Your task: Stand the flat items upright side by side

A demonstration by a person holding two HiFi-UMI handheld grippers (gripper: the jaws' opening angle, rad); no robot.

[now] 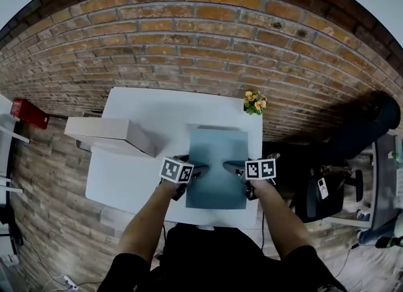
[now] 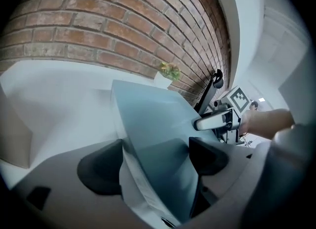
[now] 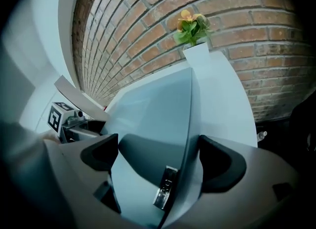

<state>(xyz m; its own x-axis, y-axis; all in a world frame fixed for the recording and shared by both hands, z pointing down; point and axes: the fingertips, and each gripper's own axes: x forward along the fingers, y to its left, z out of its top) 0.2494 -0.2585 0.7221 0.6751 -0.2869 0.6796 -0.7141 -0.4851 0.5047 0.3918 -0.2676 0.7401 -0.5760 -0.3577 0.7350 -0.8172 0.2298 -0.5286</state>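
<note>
A flat grey-blue binder (image 1: pixel 217 152) lies on the white table (image 1: pixel 145 108), its long side running away from me. My left gripper (image 1: pixel 192 180) is at the binder's left edge and my right gripper (image 1: pixel 242 180) at its right edge, near the front. In the left gripper view the binder (image 2: pixel 148 119) and its white pages run between the wide-spread jaws of the left gripper (image 2: pixel 155 161). In the right gripper view the binder's cover (image 3: pixel 153 109) and a metal clip (image 3: pixel 165 188) sit between the right gripper's (image 3: pixel 158 161) jaws. A finger's shadow falls on each cover; both grippers look open.
A white box (image 1: pixel 107 134) lies on the table's left side. A small pot of yellow flowers (image 1: pixel 254 102) stands at the back right corner against the brick wall (image 1: pixel 201 39). A dark chair (image 1: pixel 327 190) stands right of the table.
</note>
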